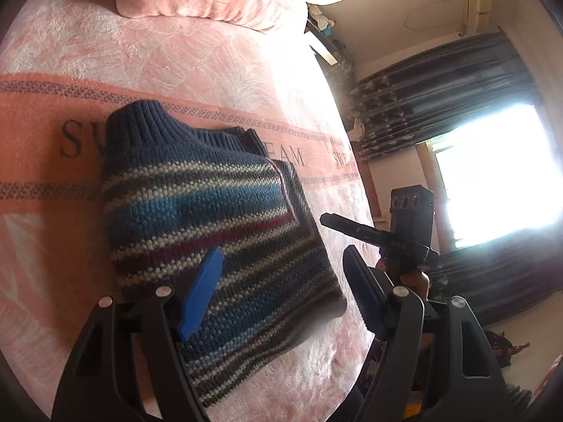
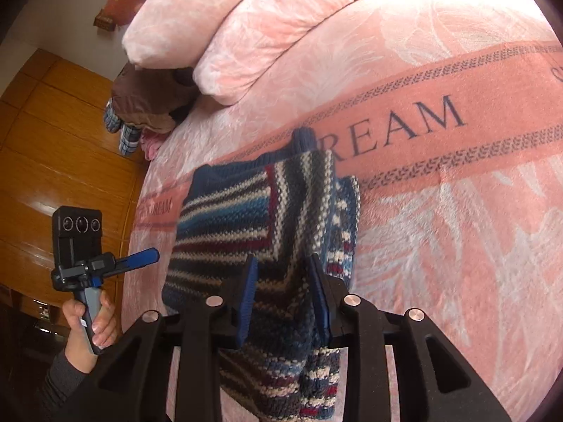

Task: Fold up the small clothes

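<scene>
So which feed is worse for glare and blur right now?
Left wrist view: the window is blown out white and washes over the bed's edge; the sweater stays sharp. Right wrist view: even light, no glare, but the sweater between the near fingers goes soft; both bend at the edges.

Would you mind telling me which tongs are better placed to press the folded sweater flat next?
Probably the left tongs: open, directly over the striped sweater. The right tongs look to be around a fold.

Sweater (image 2: 267, 218) hem perhaps cut off below
</scene>
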Demonstrator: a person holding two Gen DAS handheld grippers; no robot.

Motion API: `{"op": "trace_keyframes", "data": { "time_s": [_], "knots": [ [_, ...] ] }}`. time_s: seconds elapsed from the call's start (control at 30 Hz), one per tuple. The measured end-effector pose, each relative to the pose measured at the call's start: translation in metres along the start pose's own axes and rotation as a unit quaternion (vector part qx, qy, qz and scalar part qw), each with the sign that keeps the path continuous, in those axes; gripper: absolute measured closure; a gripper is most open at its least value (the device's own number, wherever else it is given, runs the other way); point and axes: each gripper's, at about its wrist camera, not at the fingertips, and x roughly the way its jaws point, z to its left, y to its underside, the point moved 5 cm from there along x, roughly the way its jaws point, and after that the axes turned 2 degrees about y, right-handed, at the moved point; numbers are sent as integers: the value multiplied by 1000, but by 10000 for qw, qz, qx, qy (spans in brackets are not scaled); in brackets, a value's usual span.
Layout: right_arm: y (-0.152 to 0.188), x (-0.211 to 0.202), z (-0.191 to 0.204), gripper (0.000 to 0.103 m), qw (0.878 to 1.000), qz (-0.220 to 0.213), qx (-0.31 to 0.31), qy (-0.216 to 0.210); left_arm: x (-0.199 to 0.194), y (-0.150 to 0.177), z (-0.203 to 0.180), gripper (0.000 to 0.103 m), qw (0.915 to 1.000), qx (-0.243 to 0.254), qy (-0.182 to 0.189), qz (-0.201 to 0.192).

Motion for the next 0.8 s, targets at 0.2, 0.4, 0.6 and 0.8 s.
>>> {"op": "trace_keyframes", "data": {
  "time_s": [0.2, 0.4, 0.6, 0.8],
  "knots": [
    [28, 4, -18, 70, 9991, 143, 118, 376, 8, 10, 17, 34, 9991, -313, -252, -159],
    [74, -40, 29, 70, 9986, -28, -484, -187, 0, 62, -11, 27, 9998, 78, 183, 56],
    [81, -14, 0, 89, 9990, 434, -7, -98, 31, 88, 12, 21, 9989, -152, -267, 353],
    [32, -63, -37, 21, 9906, 43, 920, -1014, -26, 97, 45, 5, 9986, -518, -36, -120]
  ]
}}
